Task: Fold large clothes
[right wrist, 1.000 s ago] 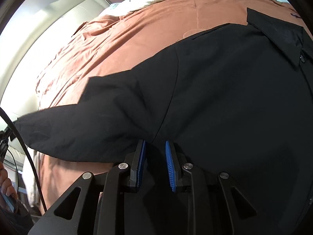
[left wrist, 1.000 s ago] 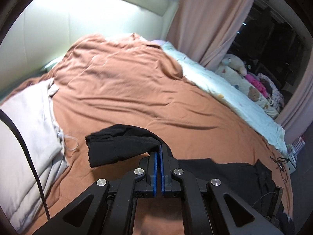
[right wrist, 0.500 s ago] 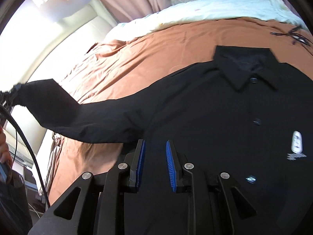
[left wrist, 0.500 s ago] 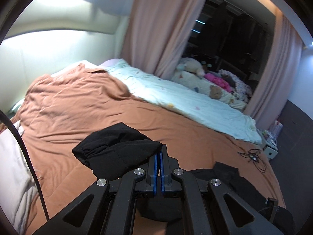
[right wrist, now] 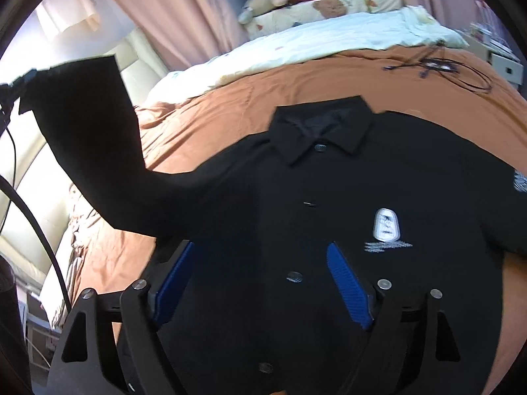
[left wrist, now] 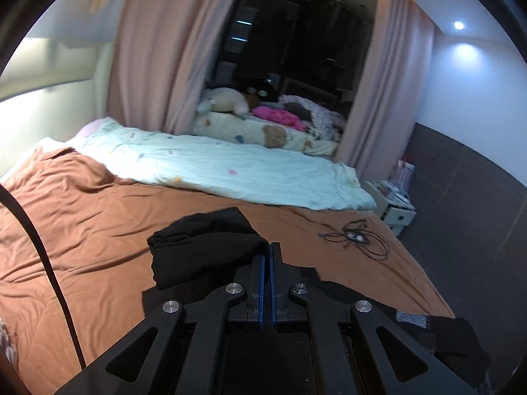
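Observation:
A black button-up shirt (right wrist: 329,191) lies face up on the brown bedspread (right wrist: 230,98), its collar (right wrist: 322,131) toward the far side and a white badge (right wrist: 387,225) on the chest. My left gripper (left wrist: 266,247) is shut on the shirt's sleeve (left wrist: 204,247), which bunches over its tips. In the right wrist view that sleeve (right wrist: 89,131) hangs lifted off the bed at the upper left. My right gripper (right wrist: 260,247) hovers over the shirt front. Its jaws are opening wide and nothing is pinched between them.
A pale green quilt (left wrist: 230,171) covers the far side of the bed, with stuffed toys (left wrist: 227,98) behind it by the pink curtains (left wrist: 158,49). A tangled black cable (left wrist: 355,237) lies on the bedspread (left wrist: 82,223) near its right edge. A white nightstand (left wrist: 395,204) stands beyond.
The left gripper has carried the sleeve up off the bed and swung to the right. The right gripper's narrow jaws have spread wide, and it has drawn back, so the collar and badge now show.

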